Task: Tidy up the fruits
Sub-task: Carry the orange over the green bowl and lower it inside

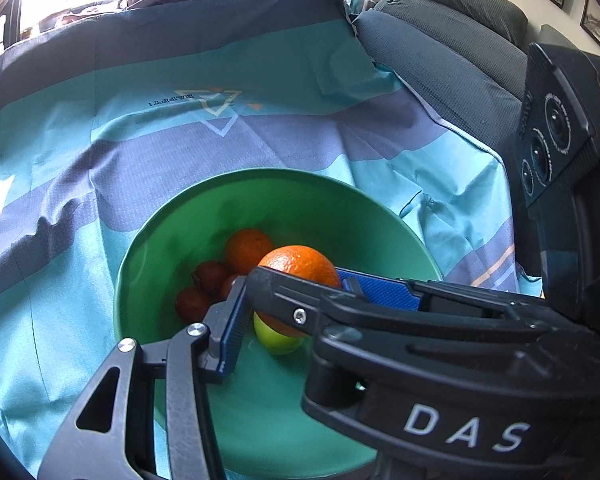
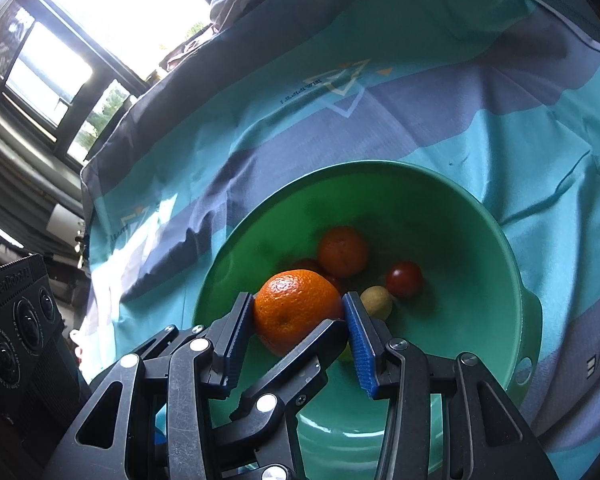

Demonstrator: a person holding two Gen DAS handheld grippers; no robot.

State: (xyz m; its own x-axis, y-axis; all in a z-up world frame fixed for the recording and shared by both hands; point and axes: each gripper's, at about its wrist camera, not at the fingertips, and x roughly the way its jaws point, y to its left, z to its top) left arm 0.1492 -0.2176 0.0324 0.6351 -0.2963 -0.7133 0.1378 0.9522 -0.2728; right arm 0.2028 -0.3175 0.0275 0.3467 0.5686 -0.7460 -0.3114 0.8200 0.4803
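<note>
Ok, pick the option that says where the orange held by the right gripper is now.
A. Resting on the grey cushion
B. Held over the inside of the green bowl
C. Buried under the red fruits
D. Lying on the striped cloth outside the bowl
B: the right gripper has its blue pads on both sides of the orange, which sits above the inside of the green bowl, over the other fruits.

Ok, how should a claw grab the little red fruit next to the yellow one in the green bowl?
Probably from straight above, because the bowl has steep walls. Pinch the red fruit across its round middle, with the fingers on the sides that don't face the yellow fruit, which lies close beside it.
</note>
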